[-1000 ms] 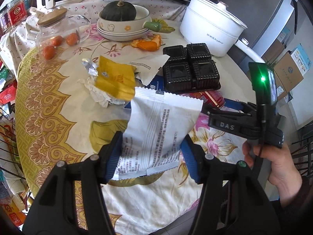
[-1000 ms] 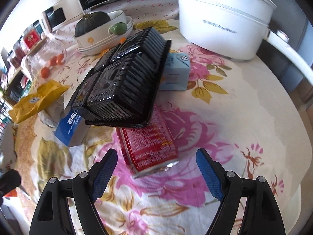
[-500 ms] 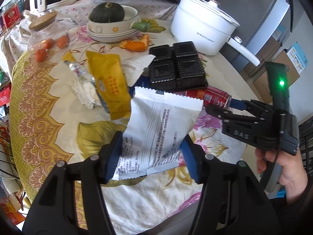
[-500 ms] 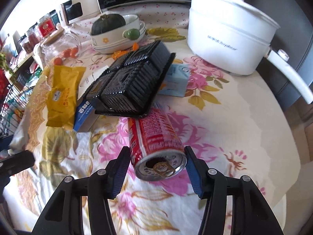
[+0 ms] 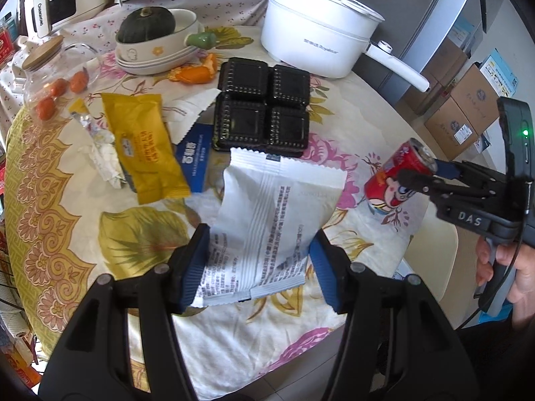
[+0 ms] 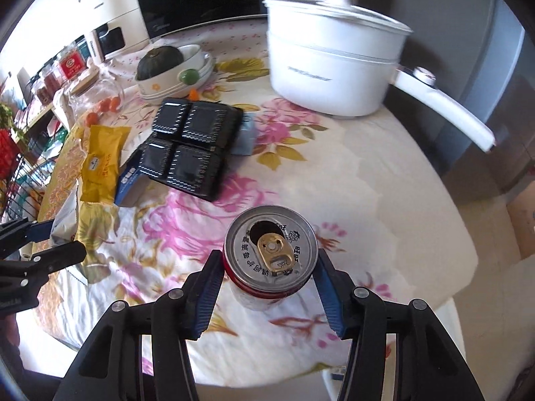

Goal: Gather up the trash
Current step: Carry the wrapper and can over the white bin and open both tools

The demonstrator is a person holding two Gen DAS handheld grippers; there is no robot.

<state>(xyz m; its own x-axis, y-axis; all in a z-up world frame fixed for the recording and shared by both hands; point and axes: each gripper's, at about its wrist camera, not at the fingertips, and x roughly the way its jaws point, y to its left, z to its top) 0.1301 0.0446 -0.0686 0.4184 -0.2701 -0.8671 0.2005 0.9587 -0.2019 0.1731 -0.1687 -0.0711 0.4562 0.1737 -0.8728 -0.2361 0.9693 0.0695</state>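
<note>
left gripper [image 5: 257, 267] pinching wrapper [image 5: 267, 227], light, floppy; right gripper [image 6: 267, 277] squeezing can [image 6: 270, 254] sides, probably empty, dents easy

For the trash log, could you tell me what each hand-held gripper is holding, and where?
Left hand-held gripper: white wrapper, pinched across its lower end. Right hand-held gripper: red can, clamped across its sides just below the top rim.
</note>
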